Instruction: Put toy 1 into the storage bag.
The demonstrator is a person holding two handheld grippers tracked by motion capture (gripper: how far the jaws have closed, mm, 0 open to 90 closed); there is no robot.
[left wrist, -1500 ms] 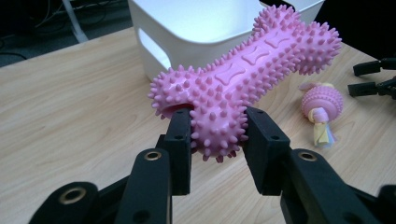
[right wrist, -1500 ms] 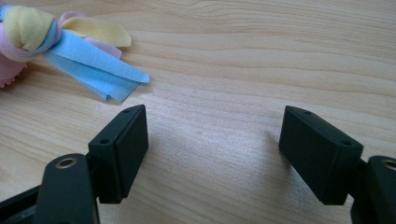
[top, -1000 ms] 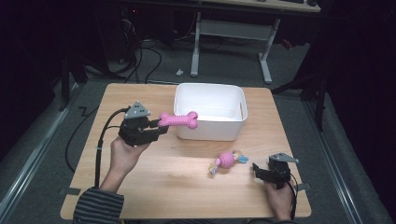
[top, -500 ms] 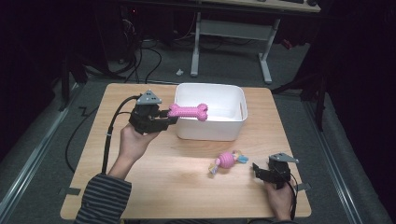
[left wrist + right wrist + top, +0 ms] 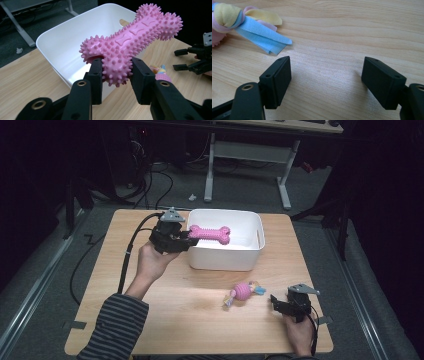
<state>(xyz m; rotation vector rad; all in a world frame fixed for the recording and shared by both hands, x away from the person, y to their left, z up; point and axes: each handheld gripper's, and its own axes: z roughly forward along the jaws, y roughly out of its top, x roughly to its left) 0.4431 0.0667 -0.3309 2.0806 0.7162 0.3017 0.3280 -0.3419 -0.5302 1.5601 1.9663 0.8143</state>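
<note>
A pink, spiky rubber bone (image 5: 130,47) hangs level over the near left rim of the white bin (image 5: 248,259), pinched at one knobby end between the left tongs (image 5: 117,75), its other end out above the bin's hollow

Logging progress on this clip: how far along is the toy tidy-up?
Done: nothing lies in the white bin yet. In hand: the left hand-held gripper is shut on one end of the pink spiky bone, holding it above the bin's open top. Left: release the bone, then the small pink fabric toy, lying on the table in front of the open right hand-held gripper, probably goes in too.
</note>
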